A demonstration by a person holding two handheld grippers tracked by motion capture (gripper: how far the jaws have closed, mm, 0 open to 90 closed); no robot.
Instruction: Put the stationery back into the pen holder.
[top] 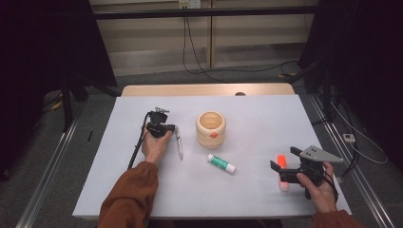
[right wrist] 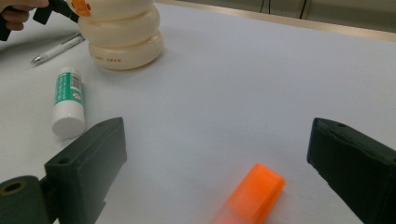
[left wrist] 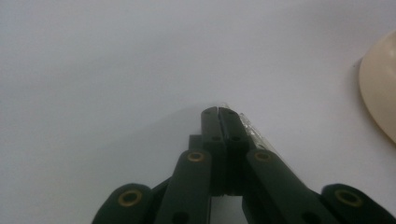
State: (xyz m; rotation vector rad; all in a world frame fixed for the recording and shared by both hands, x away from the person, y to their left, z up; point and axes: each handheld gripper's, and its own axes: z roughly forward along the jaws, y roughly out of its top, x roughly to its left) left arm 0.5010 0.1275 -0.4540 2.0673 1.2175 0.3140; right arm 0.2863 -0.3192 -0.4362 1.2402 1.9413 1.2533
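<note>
My left gripper (top: 164, 124) (left wrist: 218, 112) rests on the white table (top: 256, 118) left of centre, jaws pressed flat together with nothing between them. A white pen (top: 179, 142) (left wrist: 250, 130) (right wrist: 56, 49) lies just to its right, close beside the jaw tips. My right gripper (top: 284, 158) (right wrist: 217, 135) sits low near the front right edge, jaws wide open. An orange highlighter (top: 282, 161) (right wrist: 252, 191) lies flat on the table in the gap between them, untouched by either jaw.
A cream ribbed holder (top: 210, 127) (right wrist: 122, 37) (left wrist: 380, 84) with an orange mark stands mid-table, right of the pen. A green-and-white glue stick (top: 221, 163) (right wrist: 69, 100) lies in front of it. Black stands and cables flank the table.
</note>
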